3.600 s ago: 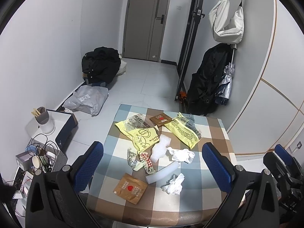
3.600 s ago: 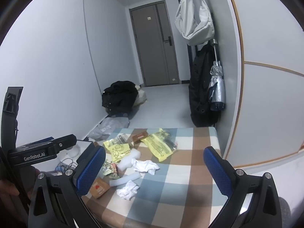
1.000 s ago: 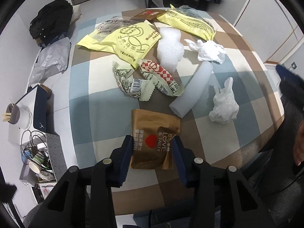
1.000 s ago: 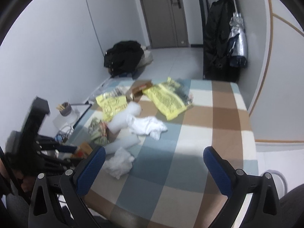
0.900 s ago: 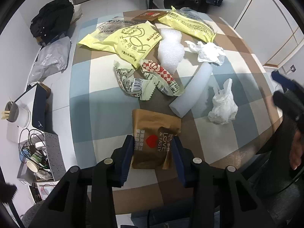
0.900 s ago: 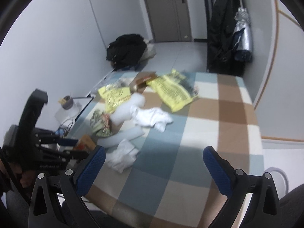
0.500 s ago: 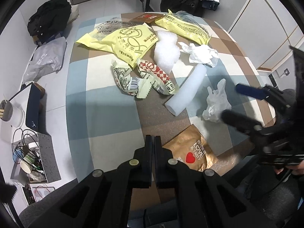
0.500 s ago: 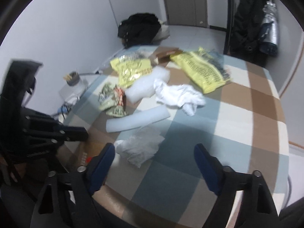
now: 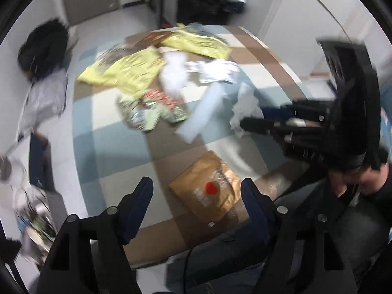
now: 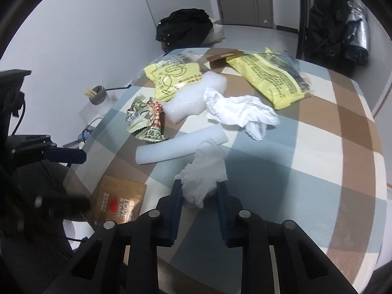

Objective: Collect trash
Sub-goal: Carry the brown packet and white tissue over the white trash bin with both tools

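Trash litters a table with a checked cloth (image 10: 318,152). In the right wrist view my right gripper (image 10: 199,194) is closing its jaws on a crumpled white tissue (image 10: 204,171), with both pads against it. A brown snack packet (image 9: 208,191) lies flat at the near table edge, partly overhanging it. My left gripper (image 9: 197,193) is opening its jaws on either side of the packet, apart from it. The left wrist view is blurred; there the right gripper (image 9: 254,117) sits on the tissue (image 9: 245,103). The packet (image 10: 120,201) also shows beside the left gripper (image 10: 73,181).
Further back lie a white foam tube (image 10: 181,144), snack wrappers (image 10: 147,122), a foam sheet (image 10: 193,98), a larger white tissue (image 10: 240,112), two yellow bags (image 10: 272,80) and a small brown packet (image 10: 225,58). A person's hand (image 9: 362,178) holds the right gripper. Clutter stands on the floor at left.
The left gripper, shut on the brown packet's edge half a second ago, has opened and let it lie near the table edge. The right gripper came down and narrowed around the crumpled tissue.
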Tool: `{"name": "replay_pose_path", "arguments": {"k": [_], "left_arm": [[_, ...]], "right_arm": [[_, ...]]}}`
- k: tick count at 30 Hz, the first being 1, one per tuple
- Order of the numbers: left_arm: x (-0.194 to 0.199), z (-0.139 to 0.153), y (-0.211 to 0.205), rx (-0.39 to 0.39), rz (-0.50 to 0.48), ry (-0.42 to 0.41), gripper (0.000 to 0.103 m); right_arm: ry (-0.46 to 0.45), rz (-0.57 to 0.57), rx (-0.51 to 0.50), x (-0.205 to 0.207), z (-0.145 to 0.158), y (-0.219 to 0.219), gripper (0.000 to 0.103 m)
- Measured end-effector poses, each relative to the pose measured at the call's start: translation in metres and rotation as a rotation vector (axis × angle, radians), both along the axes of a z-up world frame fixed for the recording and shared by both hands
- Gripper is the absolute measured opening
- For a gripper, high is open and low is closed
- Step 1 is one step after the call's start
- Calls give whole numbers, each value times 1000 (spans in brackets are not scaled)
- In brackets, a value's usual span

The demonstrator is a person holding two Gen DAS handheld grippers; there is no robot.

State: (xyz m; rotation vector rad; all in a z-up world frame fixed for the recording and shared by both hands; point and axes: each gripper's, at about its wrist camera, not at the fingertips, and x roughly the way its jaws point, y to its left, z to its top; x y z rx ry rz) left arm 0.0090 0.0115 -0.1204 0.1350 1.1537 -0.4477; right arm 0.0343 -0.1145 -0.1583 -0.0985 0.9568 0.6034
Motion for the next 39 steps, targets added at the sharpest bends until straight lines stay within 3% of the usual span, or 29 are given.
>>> {"name": "replay_pose_path", "arguments": {"k": [4, 9, 18, 21, 23, 27, 29, 31, 35, 39], "left_arm": [[0, -11, -21, 91, -104, -43, 73], [10, -30, -30, 176, -174, 10, 73], [22, -37, -27, 171, -234, 43, 74], [25, -35, -29, 163, -226, 40, 60], [22, -33, -27, 155, -224, 36, 43], [23, -31, -29, 158, -215, 38, 37], [19, -29, -34, 142, -204, 40, 19], [21, -28, -40, 129, -195, 34, 10], [15, -25, -50, 139, -176, 12, 3], [14, -11, -49, 81, -120, 5, 1]], "right_arm": [[-5, -35, 12, -4, 6, -20, 22], [-48, -63, 13, -11, 19, -44, 21], [-44, -102, 58, -11, 22, -61, 21], [-47, -104, 74, -11, 23, -64, 21], [-48, -101, 80, -11, 23, -64, 21], [-49, -96, 84, -12, 22, -62, 21], [-51, -95, 85, -12, 23, -62, 21], [-56, -96, 87, -13, 24, -63, 21], [-54, -108, 98, -13, 25, -65, 21], [-51, -122, 110, -12, 26, -69, 21]]}}
